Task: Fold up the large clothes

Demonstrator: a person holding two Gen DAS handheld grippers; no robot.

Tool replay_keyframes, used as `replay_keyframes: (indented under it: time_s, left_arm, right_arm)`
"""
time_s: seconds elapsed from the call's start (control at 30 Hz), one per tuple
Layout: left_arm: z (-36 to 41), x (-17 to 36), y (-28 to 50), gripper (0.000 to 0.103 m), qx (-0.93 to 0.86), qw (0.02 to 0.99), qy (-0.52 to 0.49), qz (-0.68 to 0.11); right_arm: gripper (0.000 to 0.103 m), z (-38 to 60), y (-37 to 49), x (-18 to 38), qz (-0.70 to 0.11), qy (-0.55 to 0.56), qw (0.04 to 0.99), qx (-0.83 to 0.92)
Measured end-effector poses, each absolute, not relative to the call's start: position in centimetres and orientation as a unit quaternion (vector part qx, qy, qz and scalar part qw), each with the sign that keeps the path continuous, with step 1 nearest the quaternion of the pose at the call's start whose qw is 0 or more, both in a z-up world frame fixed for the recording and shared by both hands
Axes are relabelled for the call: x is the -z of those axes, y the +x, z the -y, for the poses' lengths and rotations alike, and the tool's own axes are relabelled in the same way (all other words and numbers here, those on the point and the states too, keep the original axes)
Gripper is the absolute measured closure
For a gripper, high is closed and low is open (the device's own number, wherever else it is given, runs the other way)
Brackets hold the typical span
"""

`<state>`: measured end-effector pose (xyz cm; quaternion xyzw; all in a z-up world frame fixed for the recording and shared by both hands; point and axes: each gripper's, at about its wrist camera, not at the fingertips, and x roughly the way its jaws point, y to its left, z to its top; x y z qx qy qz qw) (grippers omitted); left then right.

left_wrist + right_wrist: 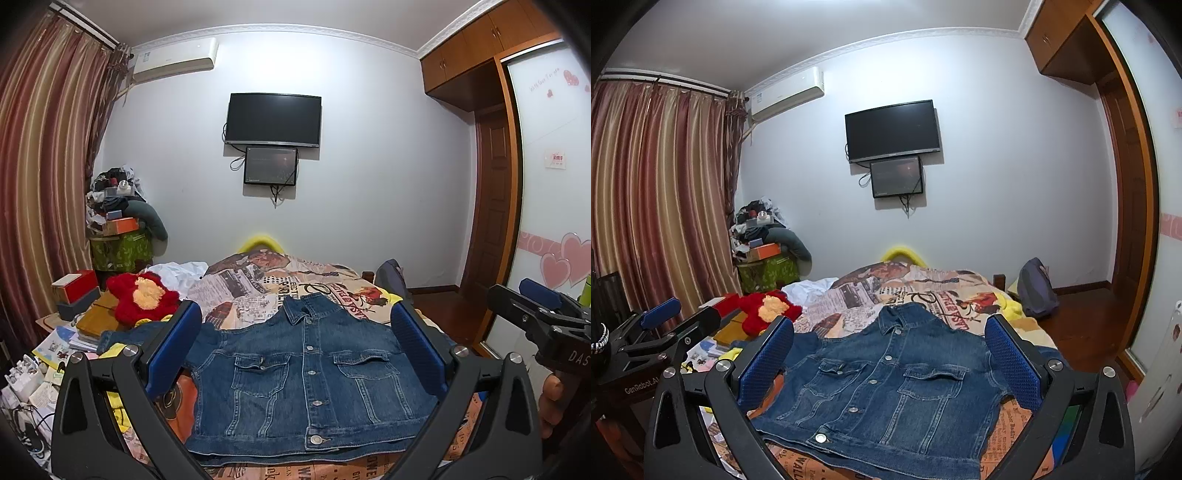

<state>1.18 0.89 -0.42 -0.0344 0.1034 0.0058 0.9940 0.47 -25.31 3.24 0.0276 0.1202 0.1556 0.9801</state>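
Note:
A blue denim jacket (306, 373) lies flat, front up and buttoned, on the printed bedspread (295, 284); collar points away from me. One sleeve stretches out to the left (122, 336). My left gripper (295, 332) is open and empty, held above the jacket's near hem. My right gripper (888, 339) is open and empty too, hovering over the same jacket (894, 384). The right gripper shows at the right edge of the left wrist view (535, 314); the left one shows at the left edge of the right wrist view (661, 332).
A red plush toy (147, 299) and white cloth (181, 273) lie at the bed's left. Boxes, books and papers (74, 325) crowd the left side. A backpack (1036, 288) stands on the floor right of the bed. Wardrobe (554, 184) on the right.

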Motion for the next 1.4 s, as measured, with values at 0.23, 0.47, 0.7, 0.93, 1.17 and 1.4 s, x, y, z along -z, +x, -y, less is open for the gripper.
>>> replay_keyframes:
  time_s: [0.23, 0.47, 0.7, 0.93, 1.17, 1.4]
  left_arm:
    - [-0.78, 0.39, 1.18, 0.000, -0.006, 0.994, -0.033, -0.104]
    - [-0.58, 0.34, 1.11, 0.000, -0.006, 0.994, -0.032, -0.105]
    - [-0.58, 0.40, 1.08, 0.000, -0.007, 0.994, -0.031, -0.102]
    - [-0.55, 0.29, 1.01, 0.000, -0.004, 0.994, -0.031, -0.104]
    - [-0.64, 0.25, 0.97, 0.000, -0.004, 0.994, -0.032, -0.106]
    - [-0.59, 0.32, 1.03, 0.000, -0.005, 0.994, -0.031, -0.106]
  right_arm:
    - [0.000, 24.90, 0.73, -2.59, -0.124, 0.029, 0.980, -0.153]
    - [0.000, 24.93, 0.73, -2.50, -0.124, 0.031, 0.980, -0.154]
    - [0.000, 24.99, 0.77, -2.52, -0.125, 0.031, 0.980, -0.153]
    - [0.000, 24.98, 0.67, -2.48, -0.125, 0.031, 0.980, -0.152]
    - [0.000, 25.04, 0.66, -2.55, -0.126, 0.032, 0.980, -0.153]
    - [0.000, 25.12, 0.72, -2.56, -0.127, 0.032, 0.980, -0.153]
